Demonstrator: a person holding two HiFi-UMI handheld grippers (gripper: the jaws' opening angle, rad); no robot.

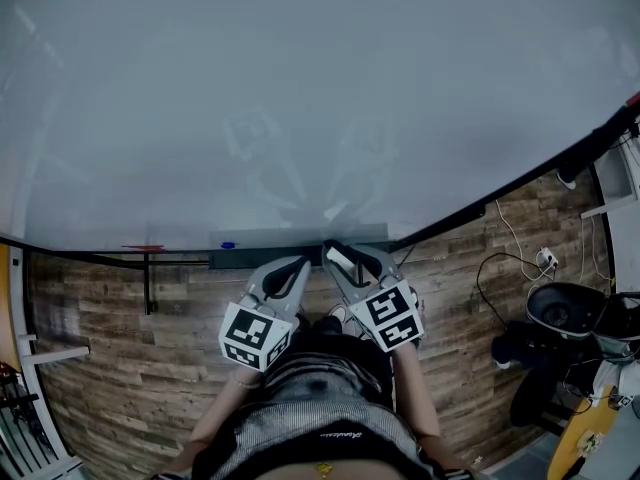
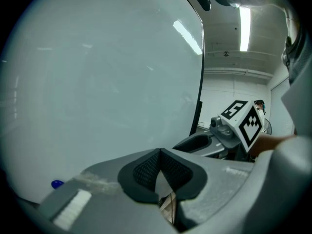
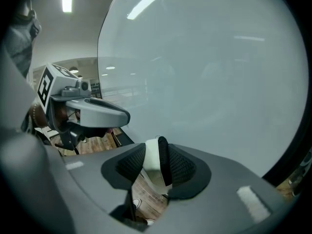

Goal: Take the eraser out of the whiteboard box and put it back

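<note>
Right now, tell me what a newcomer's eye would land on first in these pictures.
The huge blank whiteboard fills the upper head view. Just below its tray, at centre, the right gripper clamps a white-and-black eraser. The left gripper sits shut and empty beside it.

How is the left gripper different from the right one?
The right gripper has the eraser pinched in its jaws; the left gripper holds nothing. The left gripper's jaws are shut together, while the right gripper's stand apart round the eraser. Both are grey and point at the whiteboard.
</note>
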